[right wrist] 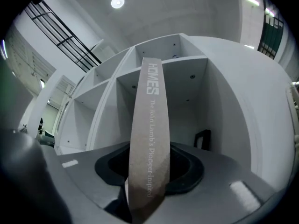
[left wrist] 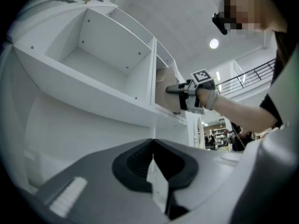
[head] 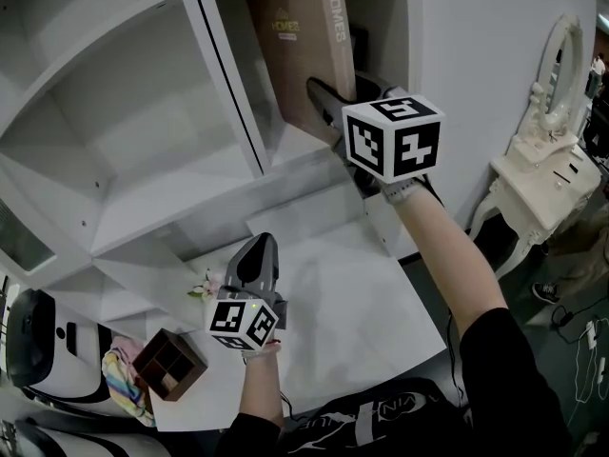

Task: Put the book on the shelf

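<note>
Book [head: 306, 46] is being held by the right gripper [head: 322, 93]. Its jaws are clamped on the lower part, one against each cover, with the spine turned back toward the gripper. The long axis runs pretty much straight up and down, maybe tipped a touch. The spine lettering is read from the top downward, with "HOMES" up at the top end.

The book is placed inside the white shelf unit [head: 228, 84], in the upper compartment just right of the vertical divider. Its front cover is faced toward that divider. Whether the bottom edge is actually resting on the compartment floor can't be told, since the gripper is in the way. A small dark object [right wrist: 202, 139] can be seen against the back wall of the same compartment, well apart from the book.

The left gripper [head: 261, 246] is held lower down over the white table [head: 362, 322], pointed toward the shelves. Its jaws are pressed together and nothing is caught between them. A small wooden box [head: 169, 365] with four compartments is sat near the table's front-left corner, and a bit of pink flower [head: 205, 288] is tucked just left of the left gripper.
</note>
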Action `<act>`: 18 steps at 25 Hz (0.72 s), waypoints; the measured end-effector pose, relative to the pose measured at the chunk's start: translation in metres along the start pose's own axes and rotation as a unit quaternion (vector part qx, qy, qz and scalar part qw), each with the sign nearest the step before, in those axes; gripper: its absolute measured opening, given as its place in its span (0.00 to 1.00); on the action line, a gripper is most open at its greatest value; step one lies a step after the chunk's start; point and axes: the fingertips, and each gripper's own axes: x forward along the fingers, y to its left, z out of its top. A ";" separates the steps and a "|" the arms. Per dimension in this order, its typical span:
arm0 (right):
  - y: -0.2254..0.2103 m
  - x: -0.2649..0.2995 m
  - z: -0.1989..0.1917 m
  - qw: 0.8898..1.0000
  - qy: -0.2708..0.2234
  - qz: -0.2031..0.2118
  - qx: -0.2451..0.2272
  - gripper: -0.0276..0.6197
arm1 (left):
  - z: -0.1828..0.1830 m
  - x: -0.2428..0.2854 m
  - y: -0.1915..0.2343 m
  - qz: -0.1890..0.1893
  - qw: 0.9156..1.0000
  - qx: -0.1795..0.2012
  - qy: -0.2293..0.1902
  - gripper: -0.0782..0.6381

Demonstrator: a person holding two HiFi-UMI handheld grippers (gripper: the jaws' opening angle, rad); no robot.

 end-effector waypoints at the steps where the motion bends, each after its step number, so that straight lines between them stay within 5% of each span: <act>1: -0.001 0.006 -0.002 1.000 0.007 0.001 -0.001 0.32 | -0.001 0.000 0.001 0.001 1.000 -0.001 0.000 0.11; 18: -0.005 0.074 -0.019 0.998 0.064 0.006 0.004 0.32 | -0.005 0.005 0.022 0.019 1.000 -0.005 -0.001 0.11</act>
